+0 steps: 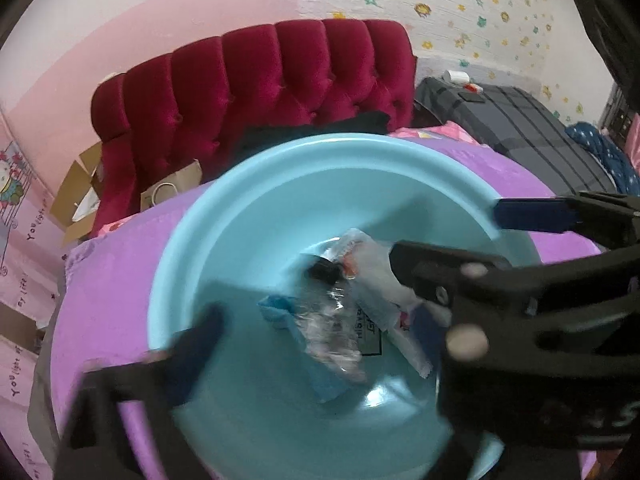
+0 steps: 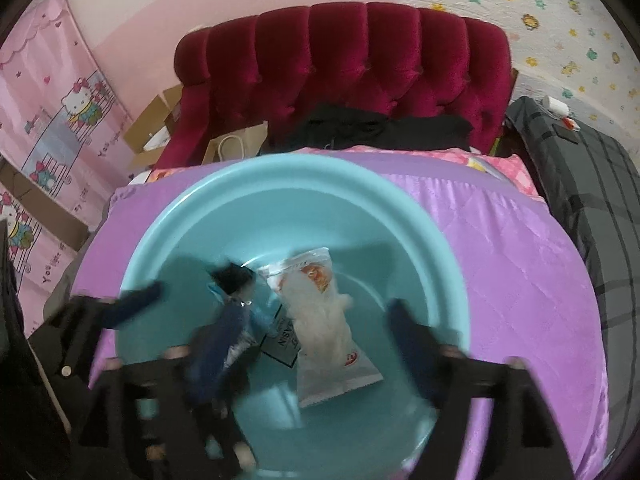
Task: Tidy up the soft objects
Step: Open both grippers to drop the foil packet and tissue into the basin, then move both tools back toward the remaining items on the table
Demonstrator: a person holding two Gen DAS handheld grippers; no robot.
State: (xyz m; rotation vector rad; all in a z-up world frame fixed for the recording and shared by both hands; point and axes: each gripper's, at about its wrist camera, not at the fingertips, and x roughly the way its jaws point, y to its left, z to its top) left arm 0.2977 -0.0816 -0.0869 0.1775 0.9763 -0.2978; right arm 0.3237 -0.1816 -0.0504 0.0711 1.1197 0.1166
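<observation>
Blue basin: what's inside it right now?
The basin holds a white packet and a clear bag of dark and blue items, side by side. Both cover part of a label on the basin floor; its text cannot be read in full.

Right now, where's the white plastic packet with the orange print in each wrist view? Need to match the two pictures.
Left wrist: white packet lies in the basin's middle, right of centre frame, partly hidden by a black hand-held gripper.
Right wrist: white packet sits mid-frame on the basin floor, lengthwise, in full view.
Shared landmark: the light blue basin on the purple bedspread, red tufted headboard behind.
</observation>
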